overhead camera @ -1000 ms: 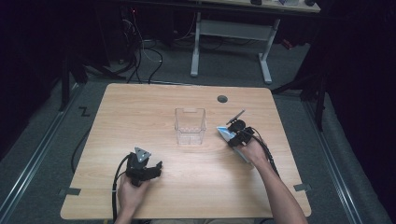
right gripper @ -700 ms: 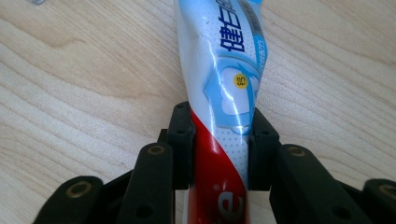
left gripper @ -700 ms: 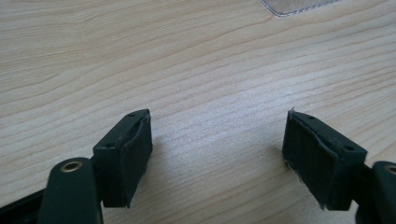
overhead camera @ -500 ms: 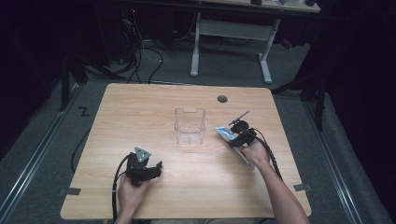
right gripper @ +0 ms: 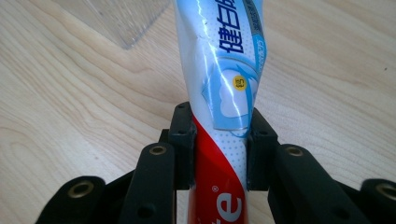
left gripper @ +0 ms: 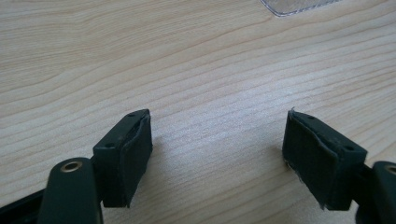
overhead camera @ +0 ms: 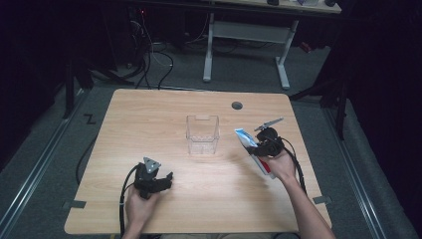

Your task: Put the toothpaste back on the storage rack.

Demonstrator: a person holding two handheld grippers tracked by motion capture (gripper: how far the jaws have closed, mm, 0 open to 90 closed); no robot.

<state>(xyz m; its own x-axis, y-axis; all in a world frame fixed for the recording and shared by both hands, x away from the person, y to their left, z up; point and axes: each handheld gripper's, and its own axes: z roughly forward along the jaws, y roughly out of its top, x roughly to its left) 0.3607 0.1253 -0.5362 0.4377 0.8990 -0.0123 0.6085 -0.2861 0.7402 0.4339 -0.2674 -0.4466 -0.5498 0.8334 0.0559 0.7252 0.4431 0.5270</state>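
One tube: toothpaste tube [right gripper: 219, 84], white and light blue up top, red at the bottom end, pinched in the right tongs [right gripper: 219, 140] and held up off the counter [overhead camera: 149, 124], just right of the clear container [overhead camera: 202, 134]
Writing on tube: blue Chinese characters running along it, looks like 健白, plus a small yellow round sticker I can't read; white letter shapes on the red part with an ® mark, cut off at the frame edge
Right tongs: clamped on the tube, pads pressing both of its sides; they just finished closing on it
Clear container: empty see-through plastic box, standing upright mid-counter
Left tongs [left gripper: 217, 149]: wide apart, nothing between them, low over bare wood near the front left
Counter: light wood grain, small dark round grommet [overhead camera: 237, 105] near the far edge
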